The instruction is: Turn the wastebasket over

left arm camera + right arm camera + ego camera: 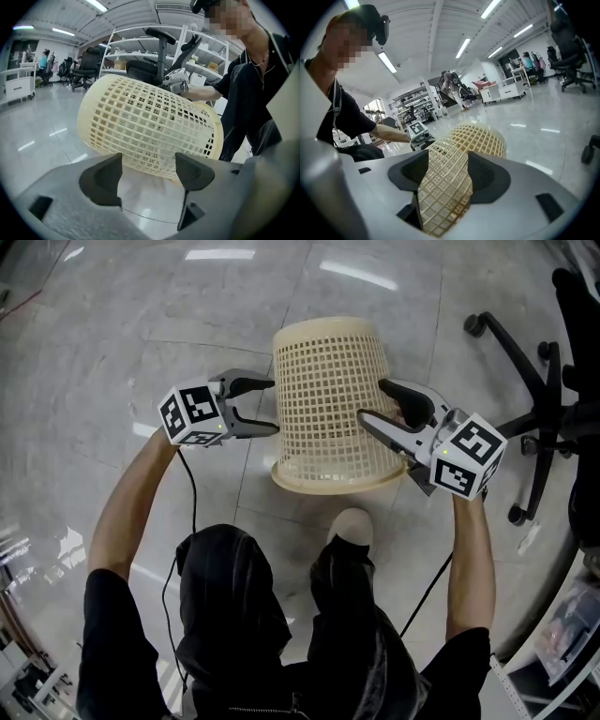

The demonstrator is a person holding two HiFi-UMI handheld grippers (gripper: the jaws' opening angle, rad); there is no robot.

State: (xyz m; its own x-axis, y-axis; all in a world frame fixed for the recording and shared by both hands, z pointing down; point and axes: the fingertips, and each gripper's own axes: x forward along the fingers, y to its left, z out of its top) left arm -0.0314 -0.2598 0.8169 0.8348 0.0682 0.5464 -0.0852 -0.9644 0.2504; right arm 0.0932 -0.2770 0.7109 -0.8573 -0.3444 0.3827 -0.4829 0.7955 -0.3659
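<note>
currently your right gripper (pixel 372 399) is closed on the wastebasket (pixel 328 399): in the right gripper view the cream lattice wall passes between the two jaws, and both press against it. the grip sits on the right side of the basket, close to its rim.

the wastebasket is tilted well off upright, with its open rim turned to the near side, toward you, and its closed bottom pointing to the far side. i cannot tell if some part of it touches the floor (pixel 141 324).

your left gripper (pixel 272 406) is just beside the left wall of the basket, with its jaws wide apart and nothing between them. in the left gripper view the basket lies beyond the jaws, not touching them.

your light shoe (pixel 352 526) is on the floor just near the rim. a black office chair (pixel 544 399) stands at the far right, well apart.
</note>
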